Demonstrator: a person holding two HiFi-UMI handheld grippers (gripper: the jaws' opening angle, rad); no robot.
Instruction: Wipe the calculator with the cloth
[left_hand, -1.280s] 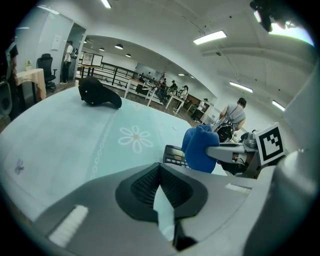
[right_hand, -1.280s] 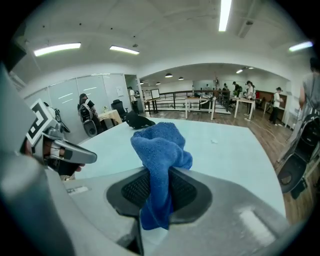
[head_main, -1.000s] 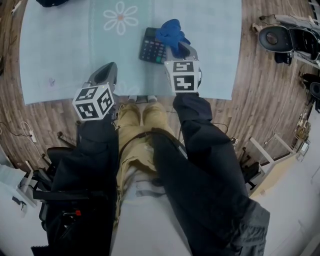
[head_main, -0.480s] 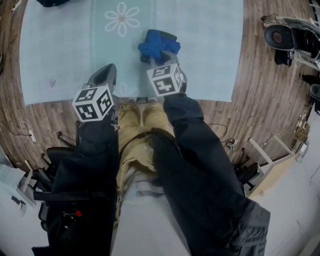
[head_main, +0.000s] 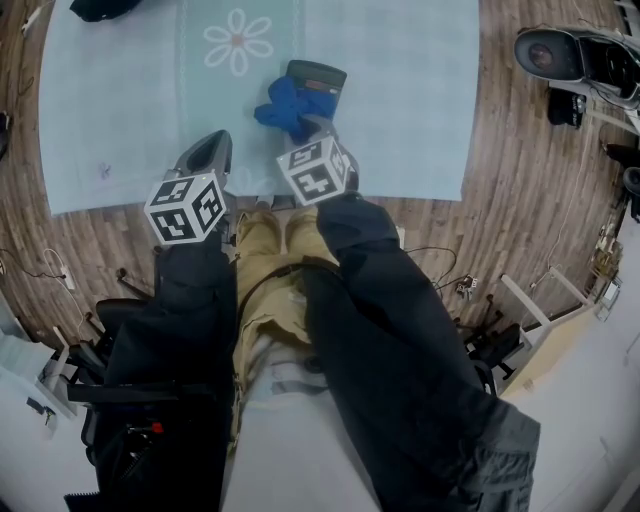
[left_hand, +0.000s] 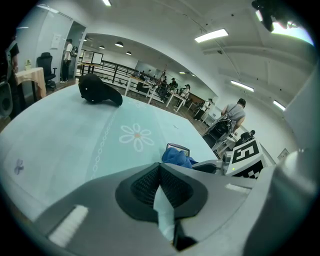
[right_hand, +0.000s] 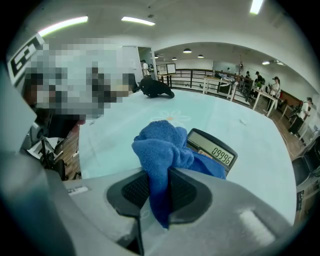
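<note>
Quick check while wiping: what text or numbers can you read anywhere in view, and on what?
"09996": on the calculator display, right gripper view.
White sticker on the right tool: too small to read.
Marker cubes: square patterns only, no words.
Calculator key labels: mostly behind the blue cloth, none readable.

Most of the calculator (head_main: 318, 74) out of sight under the cloth (head_main: 284, 106)
</note>
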